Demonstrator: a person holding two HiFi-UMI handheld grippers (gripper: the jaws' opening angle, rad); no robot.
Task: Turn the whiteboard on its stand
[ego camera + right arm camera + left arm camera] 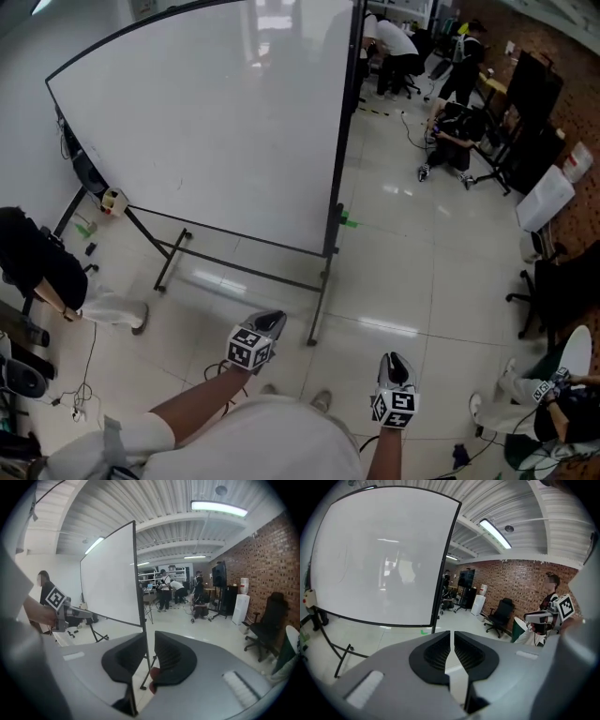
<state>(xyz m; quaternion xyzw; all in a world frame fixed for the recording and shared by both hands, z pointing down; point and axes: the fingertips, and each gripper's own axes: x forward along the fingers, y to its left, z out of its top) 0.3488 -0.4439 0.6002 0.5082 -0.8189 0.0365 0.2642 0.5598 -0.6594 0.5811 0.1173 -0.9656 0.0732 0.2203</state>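
Observation:
The big whiteboard (216,122) stands on its black wheeled stand (321,281), its face turned toward me; it also fills the left gripper view (379,559) and shows nearly edge-on in the right gripper view (110,583). My left gripper (272,319) (452,637) hovers near the stand's front foot, clear of the board, jaws shut on nothing. My right gripper (394,359) (149,639) is further right over bare floor, its jaws close together with only a narrow slit and nothing between them. Each gripper appears in the other's view.
A person in black (37,262) crouches at the left by cables on the floor. More people and office chairs (450,112) are at the back right. A seated person (553,394) is at the lower right. Green tape (349,220) marks the floor by the board's post.

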